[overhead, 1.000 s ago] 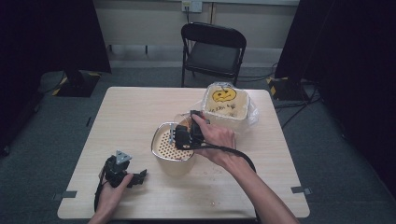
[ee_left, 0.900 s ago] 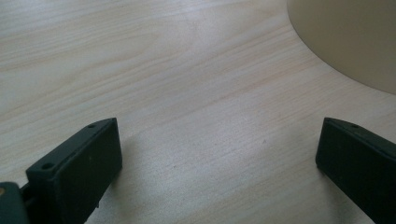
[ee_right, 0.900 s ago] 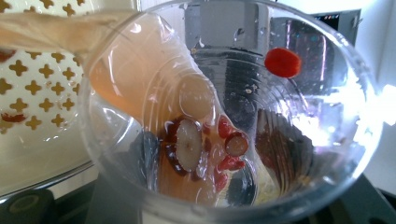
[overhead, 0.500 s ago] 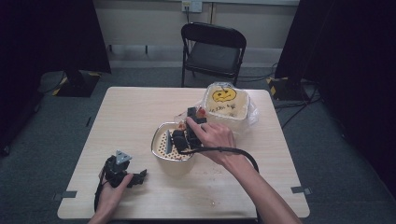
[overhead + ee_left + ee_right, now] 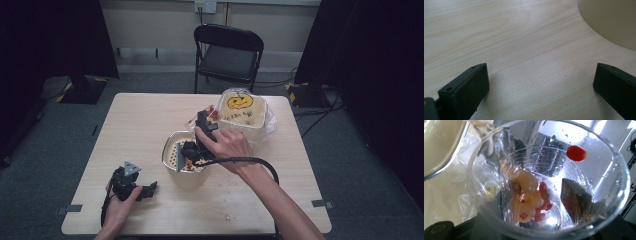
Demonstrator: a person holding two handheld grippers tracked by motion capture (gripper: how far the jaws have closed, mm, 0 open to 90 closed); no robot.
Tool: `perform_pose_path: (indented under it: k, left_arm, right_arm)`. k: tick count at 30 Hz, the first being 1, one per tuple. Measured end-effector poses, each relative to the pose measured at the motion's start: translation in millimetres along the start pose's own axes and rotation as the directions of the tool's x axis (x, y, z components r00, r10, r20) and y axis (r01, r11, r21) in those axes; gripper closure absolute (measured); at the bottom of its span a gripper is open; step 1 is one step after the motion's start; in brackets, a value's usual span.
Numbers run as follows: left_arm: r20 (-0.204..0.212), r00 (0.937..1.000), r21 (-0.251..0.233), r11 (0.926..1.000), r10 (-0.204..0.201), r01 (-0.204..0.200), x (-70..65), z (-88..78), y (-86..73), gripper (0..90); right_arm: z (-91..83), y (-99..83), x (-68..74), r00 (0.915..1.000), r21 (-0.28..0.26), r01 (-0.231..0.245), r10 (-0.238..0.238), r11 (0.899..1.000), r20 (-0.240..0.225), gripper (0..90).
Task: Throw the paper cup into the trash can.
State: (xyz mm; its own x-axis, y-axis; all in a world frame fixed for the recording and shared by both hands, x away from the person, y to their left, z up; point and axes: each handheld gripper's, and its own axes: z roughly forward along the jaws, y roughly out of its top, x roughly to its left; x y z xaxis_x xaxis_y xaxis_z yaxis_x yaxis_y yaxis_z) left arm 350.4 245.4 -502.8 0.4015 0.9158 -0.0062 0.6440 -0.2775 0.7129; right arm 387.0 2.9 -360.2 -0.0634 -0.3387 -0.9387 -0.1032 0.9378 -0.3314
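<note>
A smiling pumpkin face marks the tub [image 5: 243,107].

The left hand-held gripper [image 5: 537,90] has its two black jaws spread wide above the pale wooden worktop [image 5: 519,45]. Nothing lies between them. A beige rounded bowl [image 5: 611,20] sits at the upper right.

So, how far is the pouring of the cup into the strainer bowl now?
Partly done: some pieces already lie in the perforated strainer bowl. In hand: the right tongs grip the clear plastic cup, tipped over that bowl. Left: pale and red pieces remain at the cup's bottom, and one red berry clings to its wall. The left tongs rest open on the table.
</note>
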Motion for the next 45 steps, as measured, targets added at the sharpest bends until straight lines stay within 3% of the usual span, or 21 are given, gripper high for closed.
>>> perform_pose_path:
  k: [4, 6, 11, 17, 18, 22, 26, 29, 30, 31, 32, 33, 34, 35, 36, 37, 39, 42, 43, 44, 45]
  left_arm:
    - [0.000, 1.0000, 0.000, 1.0000, 0.000, 0.000, 0.0, 0.0, 0.0, 0.0]
    - [0.000, 1.0000, 0.000, 1.0000, 0.000, 0.000, 0.0, 0.0, 0.0, 0.0]
    - [0.000, 1.0000, 0.000, 1.0000, 0.000, 0.000, 0.0, 0.0, 0.0, 0.0]
    - [0.000, 1.0000, 0.000, 1.0000, 0.000, 0.000, 0.0, 0.0, 0.0, 0.0]
    - [0.000, 1.0000, 0.000, 1.0000, 0.000, 0.000, 0.0, 0.0, 0.0, 0.0]
    - [0.000, 1.0000, 0.000, 1.0000, -0.001, 0.001, 0.0, 0.0, 0.0, 0.0]
    - [0.001, 1.0000, -0.001, 1.0000, -0.003, 0.003, -0.2, 0.1, 0.0, 0.0]
    - [0.000, 1.0000, 0.000, 1.0000, -0.001, 0.001, -0.1, 0.0, 0.0, 0.0]
    - [0.000, 1.0000, 0.000, 1.0000, -0.001, 0.001, -0.1, 0.0, 0.0, 0.0]
    - [0.000, 1.0000, 0.000, 1.0000, 0.000, 0.000, 0.0, 0.0, 0.0, 0.0]
    - [0.000, 1.0000, 0.000, 1.0000, 0.000, 0.000, 0.0, 0.0, 0.0, 0.0]
    - [0.000, 1.0000, 0.000, 1.0000, 0.000, 0.000, 0.0, 0.0, 0.0, 0.0]
    - [0.000, 1.0000, 0.000, 1.0000, 0.000, 0.000, 0.0, 0.0, 0.0, 0.0]
    - [0.000, 1.0000, 0.000, 1.0000, 0.000, 0.000, 0.0, 0.0, 0.0, 0.0]
    - [0.000, 1.0000, 0.000, 1.0000, 0.000, 0.000, 0.0, 0.0, 0.0, 0.0]
    - [0.000, 1.0000, 0.000, 1.0000, 0.000, 0.000, 0.0, 0.0, 0.0, 0.0]
    - [0.000, 1.0000, 0.000, 1.0000, 0.000, 0.000, 0.0, 0.0, 0.0, 0.0]
    - [0.000, 1.0000, 0.000, 1.0000, 0.000, 0.000, 0.0, 0.0, 0.0, 0.0]
    - [0.000, 1.0000, 0.000, 1.0000, 0.000, 0.000, 0.0, 0.0, 0.0, 0.0]
    - [0.000, 1.0000, 0.000, 1.0000, 0.000, 0.000, 0.0, 0.0, 0.0, 0.0]
    - [0.000, 1.0000, 0.000, 1.0000, 0.000, 0.000, 0.0, 0.0, 0.0, 0.0]
  right_arm:
    - [0.0, -0.3, 5.2, 0.9968, 0.019, 0.069, -0.070, 0.997, 0.040, 48.1]
    - [0.2, 0.1, 8.1, 0.9836, 0.034, 0.155, -0.157, 0.987, 0.089, 48.2]
    - [-0.6, 0.4, 10.6, 0.9695, 0.054, 0.206, -0.211, 0.977, 0.125, 48.3]
    - [0.2, 0.3, 13.7, 0.9377, 0.077, 0.292, -0.301, 0.953, 0.174, 48.4]
    - [0.8, 0.3, 14.5, 0.9283, 0.081, 0.312, -0.322, 0.946, 0.185, 48.5]
    - [1.0, -0.1, 15.2, 0.9224, 0.083, 0.326, -0.337, 0.942, 0.190, 48.5]
    - [0.6, -1.3, 13.0, 0.9310, 0.084, 0.309, -0.319, 0.947, 0.177, 48.5]
    - [0.3, -2.9, 10.2, 0.9418, 0.079, 0.283, -0.292, 0.956, 0.166, 48.5]
    - [-0.3, -3.4, 8.8, 0.9487, 0.072, 0.266, -0.274, 0.961, 0.157, 48.4]
    - [-0.7, -4.1, 7.9, 0.9641, 0.057, 0.217, -0.223, 0.975, 0.144, 48.5]
    - [-0.7, -4.1, 7.9, 0.9641, 0.057, 0.217, -0.223, 0.975, 0.144, 48.5]
    - [-1.3, -5.4, 5.4, 0.9760, 0.040, 0.179, -0.183, 0.983, 0.118, 48.4]
    - [-1.3, -5.4, 5.4, 0.9760, 0.040, 0.179, -0.183, 0.983, 0.118, 48.4]
    - [-1.5, -7.2, 3.0, 0.9891, 0.026, 0.117, -0.118, 0.993, 0.087, 48.4]
    - [-1.5, -7.2, 3.0, 0.9891, 0.026, 0.117, -0.118, 0.993, 0.087, 48.4]
    - [-1.3, -10.2, -0.9, 0.9994, 0.001, 0.017, -0.017, 1.000, 0.030, 48.3]
    - [-0.8, -12.1, -3.8, 0.9999, -0.009, -0.015, 0.015, 1.000, 0.006, 48.4]
    - [0.9, -19.7, -9.5, 0.9834, -0.024, -0.166, 0.164, 0.986, -0.078, 48.4]
    - [2.1, -25.5, -13.4, 0.9563, -0.026, -0.263, 0.257, 0.964, -0.139, 48.3]
    - [2.1, -25.5, -13.4, 0.9563, -0.026, -0.263, 0.257, 0.964, -0.139, 48.3]
    - [3.8, -31.5, -16.2, 0.9144, -0.033, -0.363, 0.349, 0.931, -0.205, 48.1]
